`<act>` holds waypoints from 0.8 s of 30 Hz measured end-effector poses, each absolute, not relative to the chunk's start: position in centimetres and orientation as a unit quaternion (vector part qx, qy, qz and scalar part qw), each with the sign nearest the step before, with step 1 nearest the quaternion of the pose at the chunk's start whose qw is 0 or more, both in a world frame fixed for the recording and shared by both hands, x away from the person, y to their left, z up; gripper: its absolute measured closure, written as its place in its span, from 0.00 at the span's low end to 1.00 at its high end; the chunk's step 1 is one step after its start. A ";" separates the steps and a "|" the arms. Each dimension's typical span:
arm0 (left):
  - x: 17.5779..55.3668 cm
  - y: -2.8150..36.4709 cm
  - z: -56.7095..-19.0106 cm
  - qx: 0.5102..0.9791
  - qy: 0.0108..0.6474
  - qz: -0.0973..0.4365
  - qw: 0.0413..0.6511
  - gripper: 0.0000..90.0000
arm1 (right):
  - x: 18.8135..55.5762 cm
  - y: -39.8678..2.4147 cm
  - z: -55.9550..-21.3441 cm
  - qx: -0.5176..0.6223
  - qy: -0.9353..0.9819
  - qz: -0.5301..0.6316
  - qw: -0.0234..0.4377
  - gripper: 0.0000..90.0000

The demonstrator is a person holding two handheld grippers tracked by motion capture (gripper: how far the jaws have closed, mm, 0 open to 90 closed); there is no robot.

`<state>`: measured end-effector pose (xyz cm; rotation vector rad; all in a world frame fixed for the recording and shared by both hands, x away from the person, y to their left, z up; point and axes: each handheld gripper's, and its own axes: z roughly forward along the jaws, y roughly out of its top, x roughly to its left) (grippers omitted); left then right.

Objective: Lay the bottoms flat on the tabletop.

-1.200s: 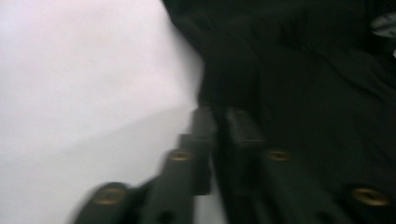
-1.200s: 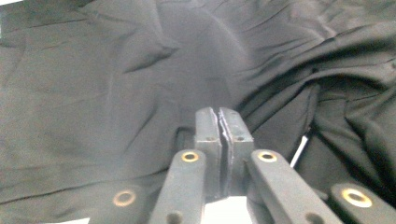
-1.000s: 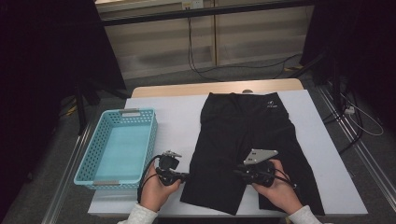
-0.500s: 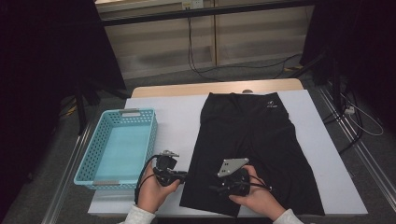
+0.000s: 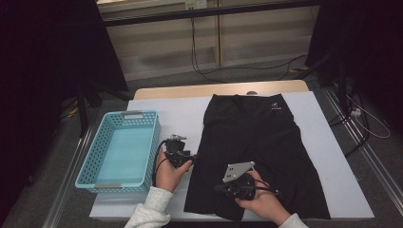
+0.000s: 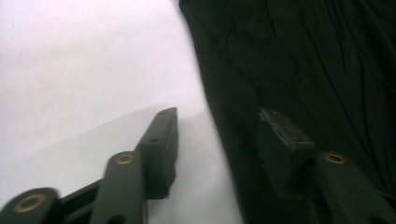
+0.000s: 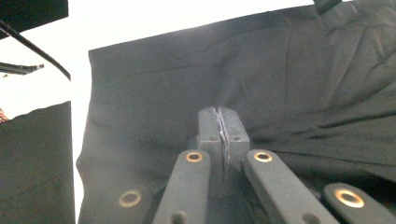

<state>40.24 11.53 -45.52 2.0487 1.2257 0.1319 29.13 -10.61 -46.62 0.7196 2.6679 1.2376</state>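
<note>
The bench (image 5: 328, 190), under a white sheet, carries black shorts (image 5: 256, 142) spread flat with the waistband at the far edge and the leg hems toward the person, and a blue basket (image 5: 119, 154) well to the outer side of the left gripper, empty and probably waiting to take the garment once it is folded. The shorts lie smoothed out like this so that an edge or hem can be taken cleanly. The right gripper (image 5: 223, 186) rests low on the near part of the shorts, over the inner hem region; in the right gripper view its jaws are clenched flat together, with dark cloth all round them and perhaps a thin fold caught between the pads (I cannot tell from the seam alone). That closed hold, judged from its place, looks meant to pin or pinch the leg while the other hand works. The left gripper (image 5: 195, 156) sits at the side edge of the shorts, and its jaws have just been opening: in the left gripper view one jaw stands over white sheet and the other over black cloth, so the edge runs between them, unpinched. It seems set to straddle that edge before closing on it.
</note>
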 end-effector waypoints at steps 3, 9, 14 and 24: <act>40.4 11.0 -45.6 0.796 0.477 0.033 0.371 0.69 | 29.0 -10.6 -46.5 0.235 0.881 0.406 0.061 1.00; 40.3 10.7 -45.5 0.800 0.488 0.018 0.350 1.00 | 28.8 -10.6 -46.5 0.233 0.883 0.404 0.060 1.00; 39.9 11.8 -45.0 0.796 0.499 0.005 0.341 1.00 | 28.6 -10.6 -46.3 0.230 0.883 0.405 0.057 1.00; 39.2 12.6 -45.2 0.799 0.494 -0.001 0.343 1.00 | 27.7 -10.1 -46.0 0.214 0.886 0.410 0.046 1.00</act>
